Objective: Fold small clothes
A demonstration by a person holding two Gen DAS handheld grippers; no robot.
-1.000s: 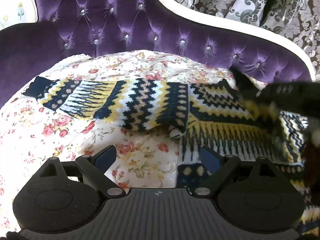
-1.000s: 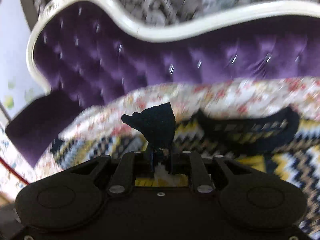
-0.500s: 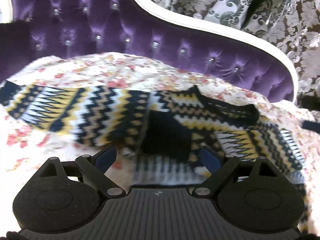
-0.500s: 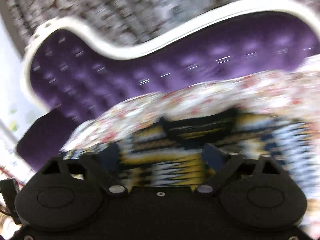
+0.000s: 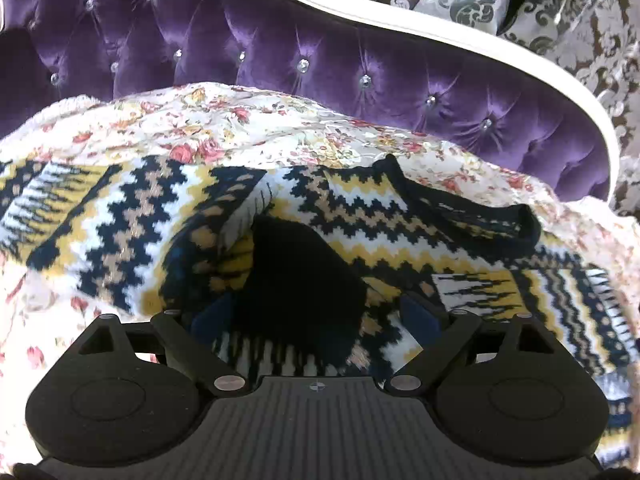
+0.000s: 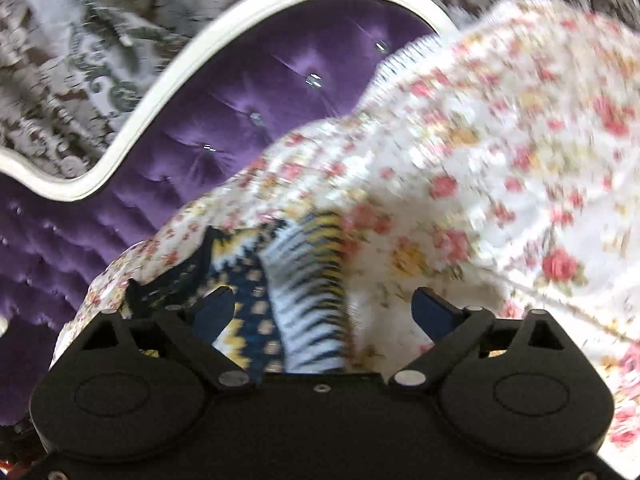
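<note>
A knitted sweater (image 5: 360,216) with navy, yellow and white zigzags lies spread on a floral quilt. One sleeve is folded back across the body, and its black cuff (image 5: 304,280) lies between the fingers of my left gripper (image 5: 316,314). That gripper is open just above the knit, and its pads press on nothing. The black neckline (image 5: 480,216) sits to the upper right. In the blurred right wrist view my right gripper (image 6: 324,308) hovers over the sweater's edge (image 6: 304,272). Its jaws stand wide and are closing. The knit lies under the left half of the gap, ungripped.
The floral quilt (image 5: 240,120) covers the seat of a purple tufted sofa (image 5: 280,48) with a white frame (image 5: 440,36). It bulges up to the right in the right wrist view (image 6: 500,140). A patterned grey curtain (image 5: 560,8) hangs behind.
My right gripper let go of the black cuff, opened wide and swung right towards the sweater's edge. My left gripper moved right, from the quilt to over the folded sleeve.
</note>
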